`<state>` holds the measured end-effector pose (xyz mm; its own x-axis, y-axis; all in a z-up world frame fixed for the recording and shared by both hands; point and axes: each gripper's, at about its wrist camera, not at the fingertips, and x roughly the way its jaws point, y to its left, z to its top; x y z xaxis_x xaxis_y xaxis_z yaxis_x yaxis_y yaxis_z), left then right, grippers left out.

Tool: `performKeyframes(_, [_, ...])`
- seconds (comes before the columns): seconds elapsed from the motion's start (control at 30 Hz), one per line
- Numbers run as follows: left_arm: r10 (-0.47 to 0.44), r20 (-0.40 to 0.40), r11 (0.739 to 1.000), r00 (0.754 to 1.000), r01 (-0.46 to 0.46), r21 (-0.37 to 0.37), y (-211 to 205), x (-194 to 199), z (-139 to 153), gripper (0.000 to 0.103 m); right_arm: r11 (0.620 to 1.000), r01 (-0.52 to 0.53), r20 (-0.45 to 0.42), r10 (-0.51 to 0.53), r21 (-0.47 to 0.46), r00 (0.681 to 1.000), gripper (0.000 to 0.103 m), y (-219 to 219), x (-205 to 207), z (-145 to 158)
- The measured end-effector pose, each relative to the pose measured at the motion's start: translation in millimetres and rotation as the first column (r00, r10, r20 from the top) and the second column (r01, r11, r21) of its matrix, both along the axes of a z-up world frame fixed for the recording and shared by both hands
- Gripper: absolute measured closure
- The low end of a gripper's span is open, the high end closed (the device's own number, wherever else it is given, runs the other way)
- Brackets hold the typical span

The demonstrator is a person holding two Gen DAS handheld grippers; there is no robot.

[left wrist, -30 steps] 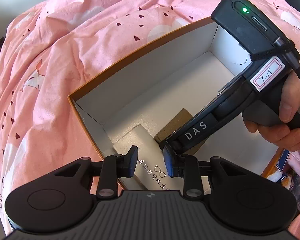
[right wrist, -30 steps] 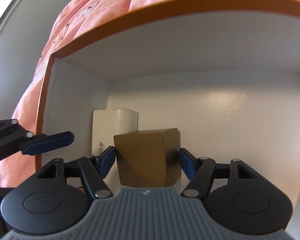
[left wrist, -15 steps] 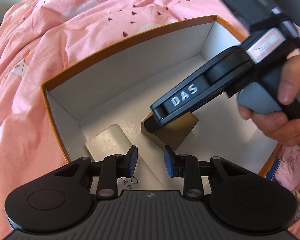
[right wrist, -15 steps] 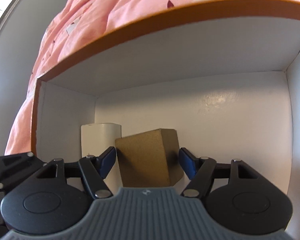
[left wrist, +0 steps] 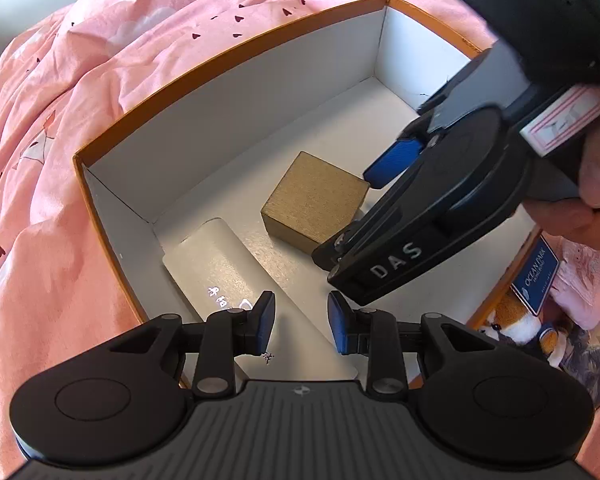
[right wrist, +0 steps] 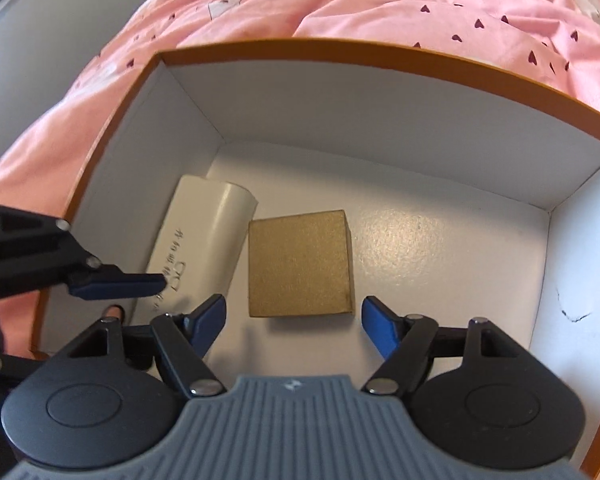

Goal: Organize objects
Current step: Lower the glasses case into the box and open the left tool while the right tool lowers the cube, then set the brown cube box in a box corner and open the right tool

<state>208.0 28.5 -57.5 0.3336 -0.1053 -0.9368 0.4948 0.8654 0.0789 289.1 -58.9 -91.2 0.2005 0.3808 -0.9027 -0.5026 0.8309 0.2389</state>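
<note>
An orange-rimmed box [left wrist: 228, 54] with white walls sits on a pink quilt [left wrist: 80, 80]. On the box floor a brown cube [right wrist: 300, 264] stands near the middle, and a white case [right wrist: 204, 236] with printed characters lies just beside it, along the box's left wall. The right gripper [right wrist: 292, 322] hangs above the box, its jaws opening; the cube lies on the floor below the gap and the pads do not touch it. The left gripper [left wrist: 300, 322] hovers over the case's near end, its jaws partly apart and gripping nothing. A hand [left wrist: 588, 200] holds the right gripper's handle. Outside the box's near right edge lie a plush toy [left wrist: 512, 326] and a blue card [left wrist: 536, 276].
</note>
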Motion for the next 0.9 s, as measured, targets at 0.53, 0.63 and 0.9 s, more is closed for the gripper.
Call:
performKeyframes(0.53, [0.098, 0.021, 0.986, 0.995, -0.094, -0.136, 23, 21, 10, 0.066, 1.0, 0.014, 0.05, -0.015, 0.027, 0.999, 0.042, 6, 17, 16])
performKeyframes(0.63, [0.137, 0.023, 0.978, 0.99, -0.132, -0.163, 28, 31, 11, 0.066, 0.99, 0.103, -0.028, -0.101, 0.094, 0.995, 0.042, 1, 36, 18])
performKeyframes(0.9, [0.225, 0.042, 0.953, 0.973, -0.211, -0.218, 40, 56, 13, 0.066, 0.957, 0.233, -0.099, -0.218, 0.173, 0.971, 0.042, 13, 66, 23])
